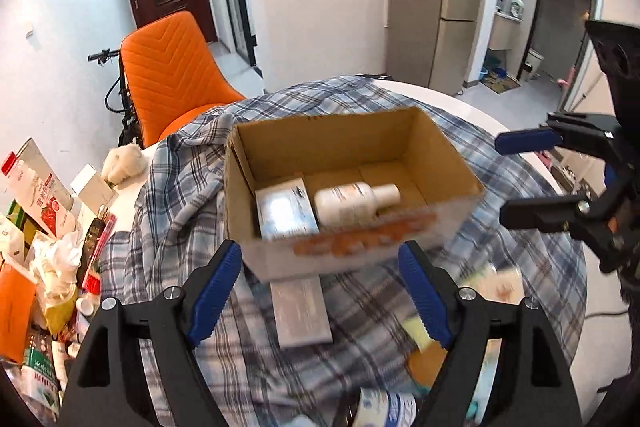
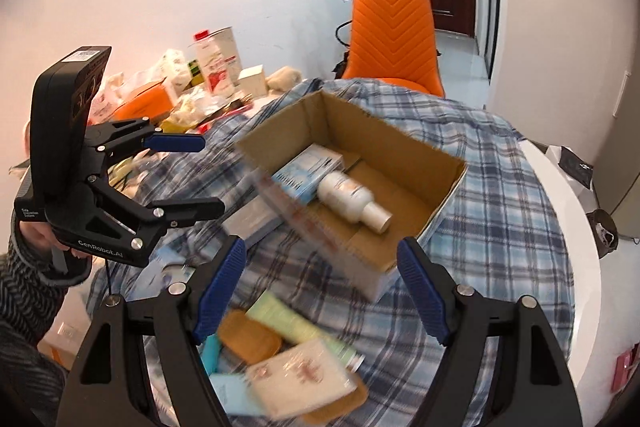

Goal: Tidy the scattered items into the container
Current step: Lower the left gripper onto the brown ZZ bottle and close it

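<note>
From my left wrist, my left fingers stand spread with nothing between them. Past them sits the cardboard box on the plaid cloth, already holding a pale blue carton and a white bottle lying on its side. A flat grey packet lies on the cloth just in front of the box, right between my pads. I judge it light and stiff, but thin and low, so I would pinch it across its narrow width near the middle. My right fingers show at the edge, released too.

From my right wrist, my right fingers are apart and empty. Below them is a blurred heap on the cloth: a pale green tube, a tan pouch and a wrapped cream packet. The tube looks soft and likely slippery, so I would take it at mid-body, not the cap. The pouch probably squashes; grip its thick centre. The wrapped packet seems crinkly and light, best held across its short sides. My left fingers hover beside the box, open. More clutter lies at the far tabletop edge.
</note>
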Tool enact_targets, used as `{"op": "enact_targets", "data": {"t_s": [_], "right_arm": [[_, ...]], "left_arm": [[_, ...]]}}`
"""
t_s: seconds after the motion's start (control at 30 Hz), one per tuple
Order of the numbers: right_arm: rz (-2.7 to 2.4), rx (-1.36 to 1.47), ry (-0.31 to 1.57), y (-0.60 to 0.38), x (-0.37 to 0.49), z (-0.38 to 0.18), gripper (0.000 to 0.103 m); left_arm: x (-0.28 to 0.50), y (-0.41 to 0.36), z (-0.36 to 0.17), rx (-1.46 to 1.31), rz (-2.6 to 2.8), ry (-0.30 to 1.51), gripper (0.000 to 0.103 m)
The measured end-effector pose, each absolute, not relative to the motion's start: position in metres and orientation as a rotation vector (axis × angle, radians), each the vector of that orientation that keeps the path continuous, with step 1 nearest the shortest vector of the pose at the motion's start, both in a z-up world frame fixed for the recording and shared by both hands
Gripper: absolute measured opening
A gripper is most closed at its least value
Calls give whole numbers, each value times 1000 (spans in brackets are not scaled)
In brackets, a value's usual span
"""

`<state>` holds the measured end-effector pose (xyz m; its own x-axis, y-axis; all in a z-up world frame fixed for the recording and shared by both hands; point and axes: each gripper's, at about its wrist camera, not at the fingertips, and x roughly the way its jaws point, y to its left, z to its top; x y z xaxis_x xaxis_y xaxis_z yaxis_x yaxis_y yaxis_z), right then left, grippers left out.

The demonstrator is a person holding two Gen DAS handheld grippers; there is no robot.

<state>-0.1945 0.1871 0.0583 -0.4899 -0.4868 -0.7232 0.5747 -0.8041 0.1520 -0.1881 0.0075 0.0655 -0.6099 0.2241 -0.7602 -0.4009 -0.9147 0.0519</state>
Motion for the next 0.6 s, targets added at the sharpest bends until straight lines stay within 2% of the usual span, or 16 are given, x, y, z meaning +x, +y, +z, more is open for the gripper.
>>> {"op": "enact_targets", "data": {"t_s": [0.2,0.43,0.6], "right_arm": [[-2219,1078,180,183,-160,41,77],[-2134,1106,194,181,-127,13,77],[-2096,1156,165,183,-126,-5,77]], "left_arm": [[-148,19,47,-1155,2469,481,86],[-114,15,16,-1233,2337,499,86],[-95,19,5,-1206,2249,597,86]]}}
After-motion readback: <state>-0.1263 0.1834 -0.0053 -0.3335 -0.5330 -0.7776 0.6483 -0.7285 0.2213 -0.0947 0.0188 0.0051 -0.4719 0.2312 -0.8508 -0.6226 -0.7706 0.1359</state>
